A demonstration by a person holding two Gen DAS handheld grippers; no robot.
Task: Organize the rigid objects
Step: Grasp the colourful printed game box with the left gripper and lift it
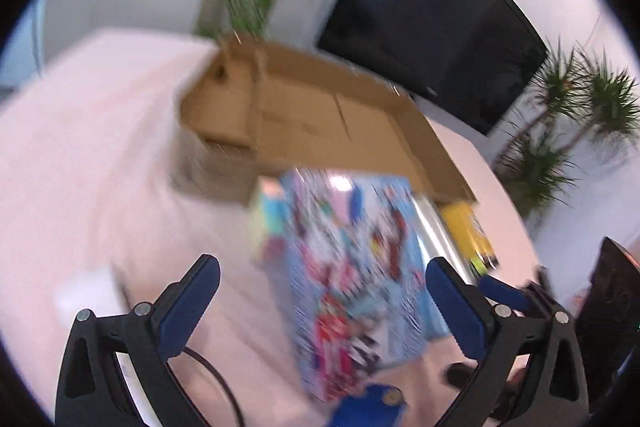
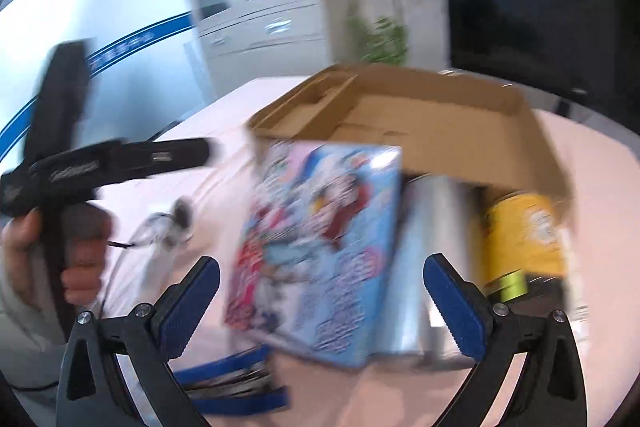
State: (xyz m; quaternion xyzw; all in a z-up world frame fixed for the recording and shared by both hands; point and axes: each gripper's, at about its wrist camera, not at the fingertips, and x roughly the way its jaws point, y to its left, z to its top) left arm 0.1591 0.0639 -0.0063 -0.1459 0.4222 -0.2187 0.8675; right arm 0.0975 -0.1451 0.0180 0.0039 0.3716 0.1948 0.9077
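A colourful cartoon-printed box [image 1: 348,275] [image 2: 320,243] lies on the pink table in front of an open cardboard box [image 1: 320,115] [image 2: 440,123]. A silver cylinder [image 2: 424,259] [image 1: 438,231] and a yellow can [image 2: 524,235] [image 1: 468,227] lie to its right. My left gripper [image 1: 322,291] is open, its fingers apart on either side of the printed box. My right gripper [image 2: 322,289] is open too, straddling the same box. Both views are blurred by motion.
The pink table [image 1: 80,167] spreads left of the cardboard box. A dark screen [image 1: 432,19] and potted plants [image 1: 568,123] stand behind. In the right wrist view the left gripper's black body and the hand holding it [image 2: 68,195] are at left; blue-black items [image 2: 240,387] lie near.
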